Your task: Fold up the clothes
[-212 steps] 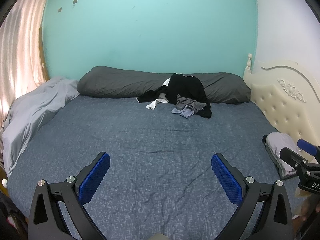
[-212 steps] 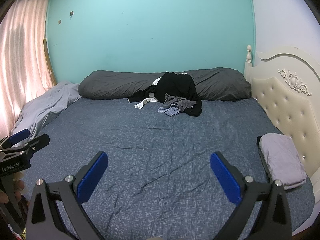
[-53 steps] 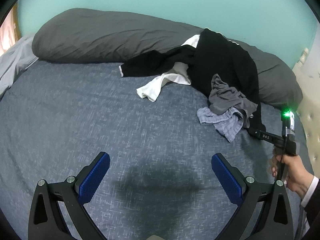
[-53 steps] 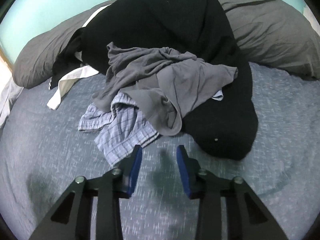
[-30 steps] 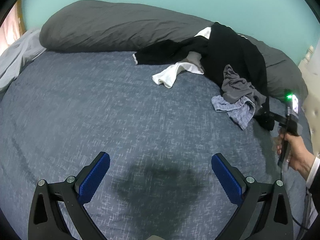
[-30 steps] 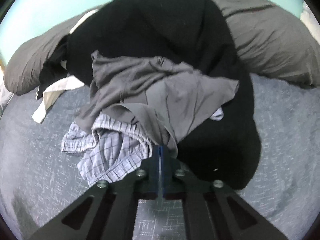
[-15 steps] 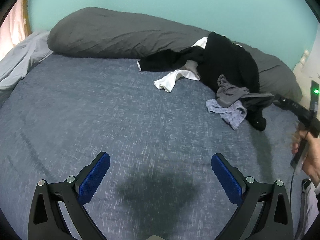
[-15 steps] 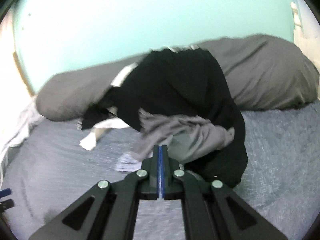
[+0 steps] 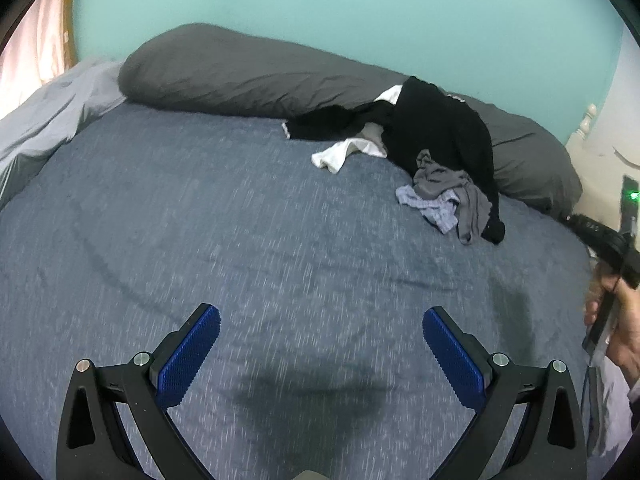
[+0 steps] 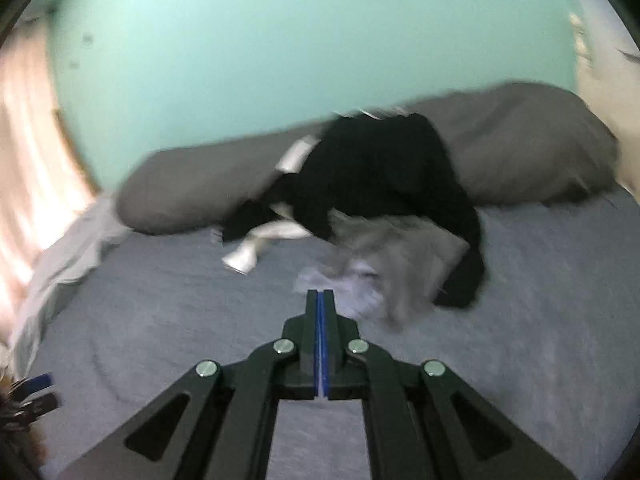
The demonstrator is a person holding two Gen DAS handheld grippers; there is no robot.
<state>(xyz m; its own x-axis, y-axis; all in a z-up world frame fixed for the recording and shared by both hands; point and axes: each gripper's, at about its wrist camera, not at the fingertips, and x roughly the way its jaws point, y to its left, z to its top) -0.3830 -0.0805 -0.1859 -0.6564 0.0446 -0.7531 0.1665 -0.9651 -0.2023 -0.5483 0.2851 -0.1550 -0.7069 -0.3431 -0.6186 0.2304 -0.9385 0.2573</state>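
From your left gripper (image 9: pixel 320 356), the fingers are wide open over the blue bed (image 9: pixel 200 220). The pile of clothes (image 9: pixel 436 168) lies far off, against the long grey pillow (image 9: pixel 248 76).

From your right gripper (image 10: pixel 321 300), the fingers are closed on nothing, just short of the pile of clothes (image 10: pixel 380 208) by the pillow (image 10: pixel 532 140).

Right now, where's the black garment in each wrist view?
Left wrist: black garment sits upper right, draped against the grey bolster pillow.
Right wrist: black garment is centre, above the shut gripper.
Shared landmark: the grey bolster pillow behind it.
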